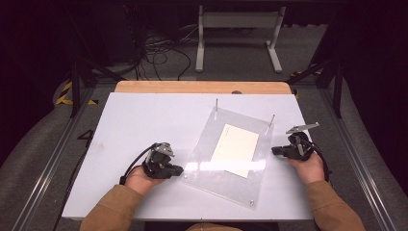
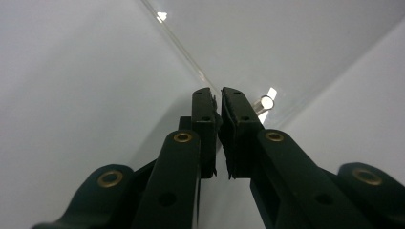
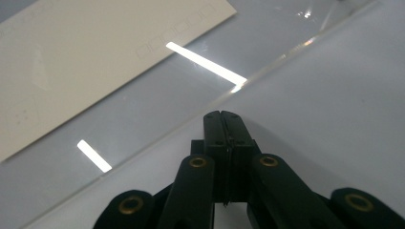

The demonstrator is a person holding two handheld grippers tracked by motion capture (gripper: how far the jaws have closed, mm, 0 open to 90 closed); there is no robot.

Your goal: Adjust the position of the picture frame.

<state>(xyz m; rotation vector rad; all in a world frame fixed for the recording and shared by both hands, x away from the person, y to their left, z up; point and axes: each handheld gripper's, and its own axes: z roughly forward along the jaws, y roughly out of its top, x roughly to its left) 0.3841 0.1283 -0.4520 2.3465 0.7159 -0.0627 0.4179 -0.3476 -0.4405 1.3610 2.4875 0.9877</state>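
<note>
Clear acrylic, a sheet (image 1: 230,159) covers a cream card (image 1: 235,149) at the table's (image 1: 144,120) centre-right, two pins at its 12 o'clock edge. The left gripper (image 1: 179,170) sits at the sheet's 9 o'clock corner, jaws nearly together with a thin gap and nothing between them. The right gripper (image 1: 275,150) sits at 3 o'clock, jaws pressed together, empty. Risk: closed tips may skid the slick sheet sideways, dragging the card out of place.

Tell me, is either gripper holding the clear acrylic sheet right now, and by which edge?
Neither holds it. The left gripper sits at the clear acrylic sheet by its near-left corner, jaws nearly closed on nothing. The right gripper is shut, short of the right edge.
</note>
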